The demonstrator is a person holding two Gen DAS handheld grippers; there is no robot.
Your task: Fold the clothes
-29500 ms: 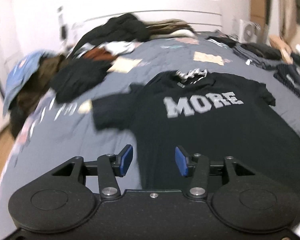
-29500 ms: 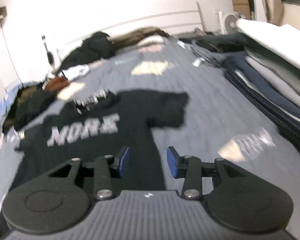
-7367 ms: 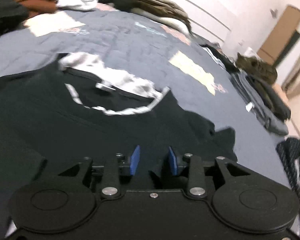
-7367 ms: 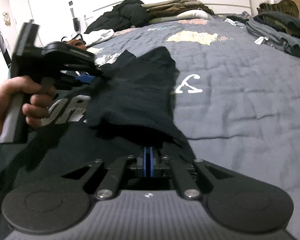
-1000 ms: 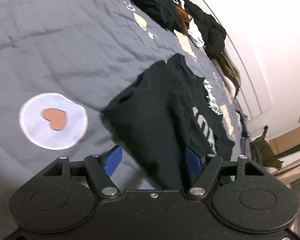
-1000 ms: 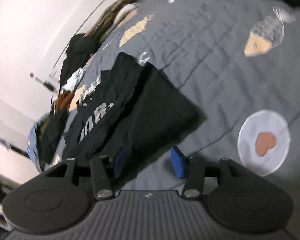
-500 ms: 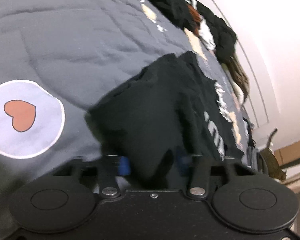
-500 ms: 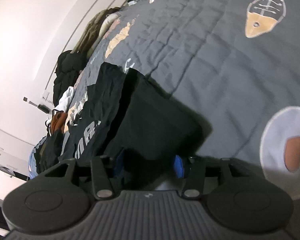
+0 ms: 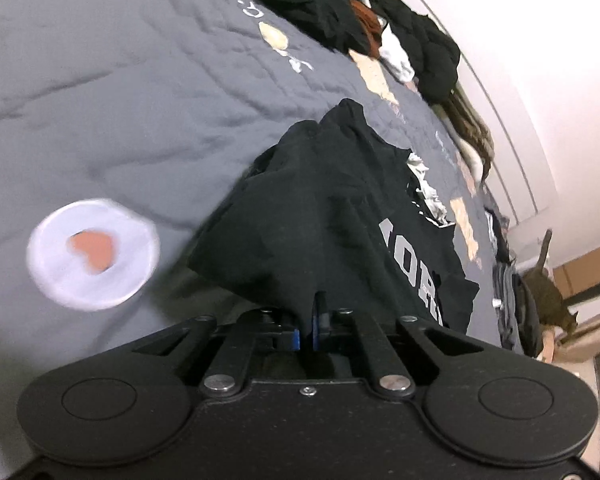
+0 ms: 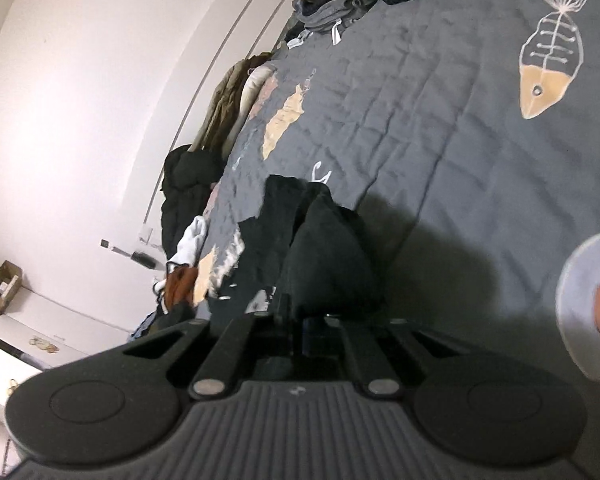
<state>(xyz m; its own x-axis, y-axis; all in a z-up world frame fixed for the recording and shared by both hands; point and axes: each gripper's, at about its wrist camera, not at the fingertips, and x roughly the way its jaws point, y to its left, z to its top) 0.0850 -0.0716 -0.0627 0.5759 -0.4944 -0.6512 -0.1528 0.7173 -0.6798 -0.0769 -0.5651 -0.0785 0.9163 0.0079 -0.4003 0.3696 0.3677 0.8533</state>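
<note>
A black T-shirt (image 9: 332, 216) with grey letters lies on the grey quilt, its sides folded inward. My left gripper (image 9: 307, 330) is shut on the shirt's near bottom hem and the cloth rises up from the quilt into the jaws. In the right wrist view the same black T-shirt (image 10: 324, 264) bunches upward into my right gripper (image 10: 296, 330), which is shut on the hem at the other bottom corner. The blue pads are mostly hidden by the cloth.
The grey quilt (image 9: 120, 92) has a white heart patch (image 9: 92, 254) and a fish-skeleton print (image 10: 548, 76). A heap of dark clothes (image 9: 340, 20) lies at the head of the bed by the white headboard (image 10: 100, 80). Folded garments (image 10: 332, 16) lie along the far side.
Both grippers went from open around the shirt's bottom hem to shut on it. The hem has lifted off the quilt.
</note>
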